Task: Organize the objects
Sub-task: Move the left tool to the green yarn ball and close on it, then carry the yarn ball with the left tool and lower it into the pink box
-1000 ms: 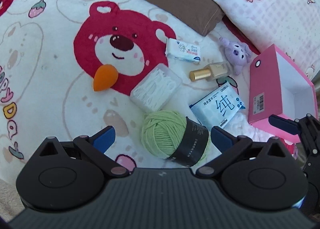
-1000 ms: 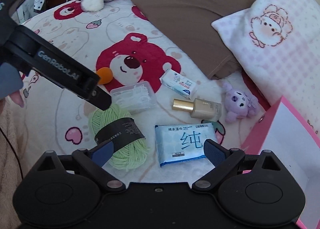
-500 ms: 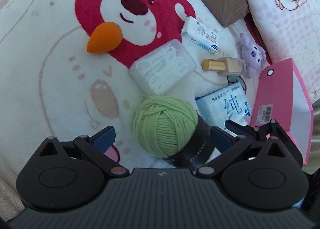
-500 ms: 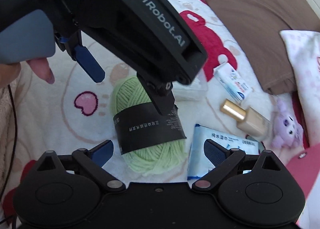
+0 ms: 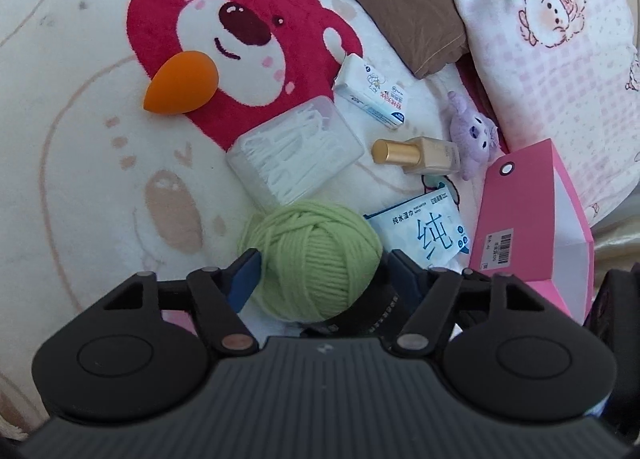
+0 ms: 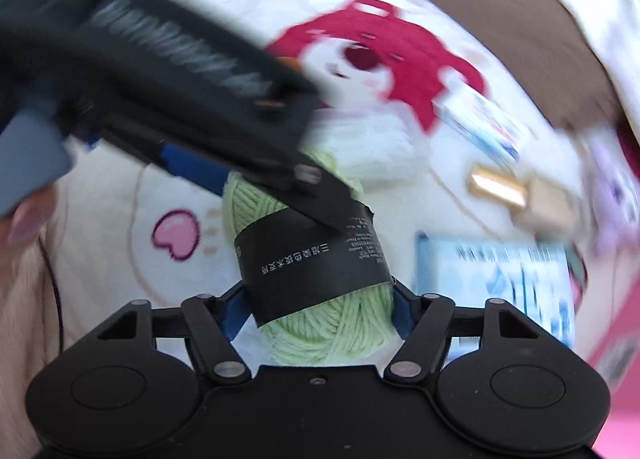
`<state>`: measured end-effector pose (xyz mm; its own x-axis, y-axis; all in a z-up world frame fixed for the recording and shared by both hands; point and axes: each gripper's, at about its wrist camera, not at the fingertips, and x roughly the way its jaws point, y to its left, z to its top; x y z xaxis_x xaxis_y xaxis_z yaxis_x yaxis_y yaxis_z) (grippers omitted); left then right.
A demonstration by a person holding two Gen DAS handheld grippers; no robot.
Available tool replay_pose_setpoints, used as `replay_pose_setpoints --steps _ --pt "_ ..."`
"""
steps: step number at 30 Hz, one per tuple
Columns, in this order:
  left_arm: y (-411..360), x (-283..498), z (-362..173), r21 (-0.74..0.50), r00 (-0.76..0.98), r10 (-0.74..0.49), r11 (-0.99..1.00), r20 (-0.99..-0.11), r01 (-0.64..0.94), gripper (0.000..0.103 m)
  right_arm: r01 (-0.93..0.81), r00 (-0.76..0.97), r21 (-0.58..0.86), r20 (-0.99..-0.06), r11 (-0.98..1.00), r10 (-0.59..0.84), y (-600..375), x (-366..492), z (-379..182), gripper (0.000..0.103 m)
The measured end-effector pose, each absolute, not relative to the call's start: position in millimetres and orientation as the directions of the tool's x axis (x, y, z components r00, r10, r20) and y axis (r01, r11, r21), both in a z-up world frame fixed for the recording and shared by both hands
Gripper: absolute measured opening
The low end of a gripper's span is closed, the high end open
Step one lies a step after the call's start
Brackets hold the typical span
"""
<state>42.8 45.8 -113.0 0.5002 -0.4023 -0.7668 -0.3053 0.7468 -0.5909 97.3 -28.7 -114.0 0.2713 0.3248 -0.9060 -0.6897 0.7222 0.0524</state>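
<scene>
A green yarn ball [image 5: 316,259] with a black paper band lies on the bear-print blanket. My left gripper [image 5: 320,271] has closed its blue pads on both sides of the ball. In the right wrist view the same ball [image 6: 312,271] sits between my right gripper [image 6: 316,311] fingers, which also press its sides; the left gripper's body crosses that view from the upper left. A pink open box [image 5: 536,219] stands at the right.
On the blanket lie an orange sponge [image 5: 180,83], a clear box of floss picks [image 5: 296,155], a white carton [image 5: 372,93], a gold-capped bottle [image 5: 416,153], a purple plush [image 5: 472,135] and a wet-wipes pack [image 5: 428,231]. Brown and pink pillows lie behind.
Both grippers moved in on the yarn ball and narrowed from wide open until their fingers met its sides. The right wrist view is now motion-blurred.
</scene>
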Motion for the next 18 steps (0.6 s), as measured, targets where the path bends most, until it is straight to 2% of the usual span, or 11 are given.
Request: replay_pose_setpoints --steps 4,8,10,13,18 --pt "45.2 43.0 -111.3 -0.652 0.501 -0.476 0.708 -0.723 -0.269 0.059 -0.433 0.293 0.201 -0.890 0.879 0.348 -56.1 103.9 -108.3 0.070" --pt "38.1 44.4 -113.8 -0.709 0.475 -0.557 0.664 -0.681 -0.238 0.059 -0.283 0.337 0.265 -0.872 0.922 0.354 -71.3 85.5 -96.7 0.071" --pt "29.8 45.4 -115.1 -0.704 0.459 -0.566 0.678 -0.684 -0.212 0.059 -0.219 0.328 0.323 -0.864 0.921 0.381 -78.1 74.7 -96.0 0.075" --pt "11.4 42.2 -113.0 -0.614 0.458 -0.493 0.773 -0.740 -0.160 0.062 -0.232 0.295 0.400 -0.840 0.887 0.455 -87.2 62.4 -100.7 0.076" --pt "12.5 38.9 -118.5 -0.629 0.389 -0.532 0.756 -0.752 -0.180 0.062 -0.288 0.299 0.329 -0.861 0.900 0.410 -84.7 52.5 -104.9 0.078"
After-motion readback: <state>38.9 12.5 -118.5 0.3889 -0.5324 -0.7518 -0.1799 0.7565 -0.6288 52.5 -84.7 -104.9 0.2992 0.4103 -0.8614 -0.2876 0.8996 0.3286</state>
